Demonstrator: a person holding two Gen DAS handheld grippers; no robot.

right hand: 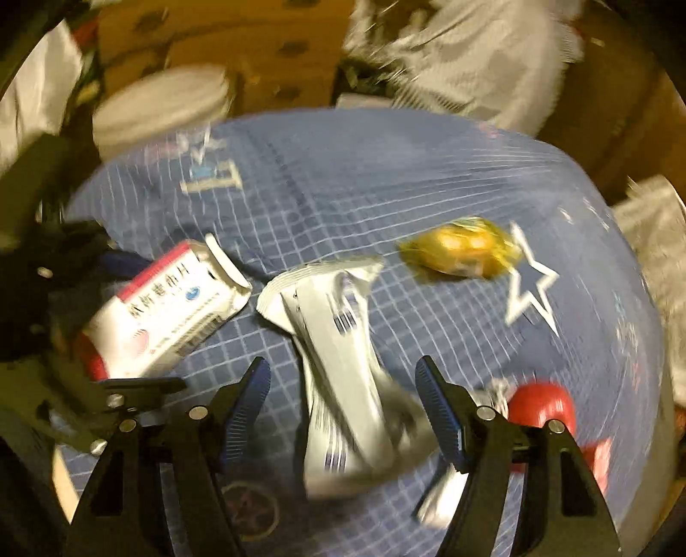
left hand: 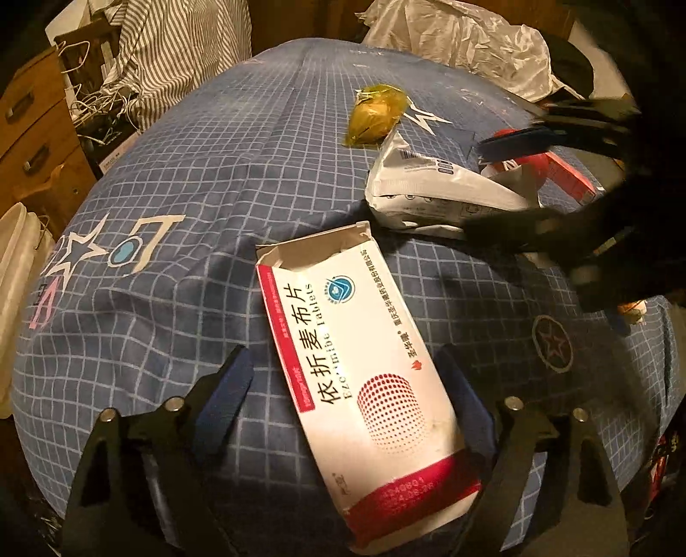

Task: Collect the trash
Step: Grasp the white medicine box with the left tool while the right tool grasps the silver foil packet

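My left gripper (left hand: 347,385): jaws spread wide, gripping nothing, straddling one white-and-red medicine box (left hand: 364,364) lying flat on the bedspread (left hand: 193,205), top flap torn open; legible print "Ezetimibe Tablets" and 依折麦布片; my right gripper (right hand: 343,381): jaws likewise wide apart, nothing clamped, either side of one crumpled white pouch (right hand: 338,364) bearing barcode-like marks, text too blurred to read; beyond it, one yellow wrapper (right hand: 461,250) beside a white star print; one red round item (right hand: 542,405) just right of my right finger; bedspread blue with white grid, printed stars; one white plastic bag (left hand: 463,38) at its far edge.
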